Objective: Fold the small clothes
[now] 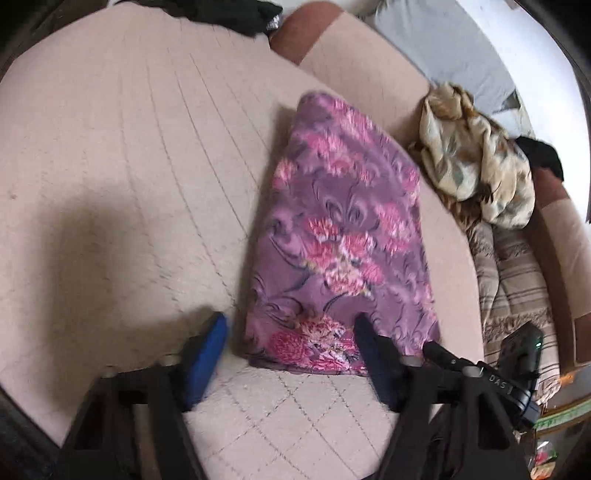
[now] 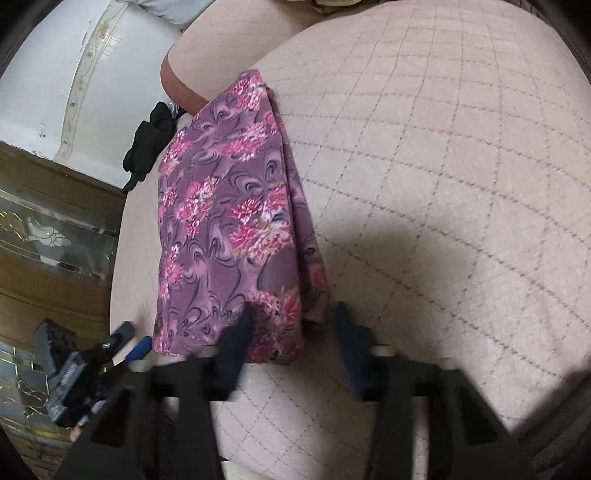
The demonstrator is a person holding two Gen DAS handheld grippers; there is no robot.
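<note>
A purple garment with pink flowers lies folded into a long strip on the quilted beige sofa seat. It also shows in the right wrist view. My left gripper is open just above the strip's near end, its blue fingers on either side of the near left corner. My right gripper is open over the strip's near right corner, empty. The other gripper shows at the lower left of the right wrist view.
A crumpled cream floral cloth lies on the sofa's far side by a striped cushion. Dark clothes lie at the sofa's back; a black item lies near the armrest. A wooden cabinet stands left.
</note>
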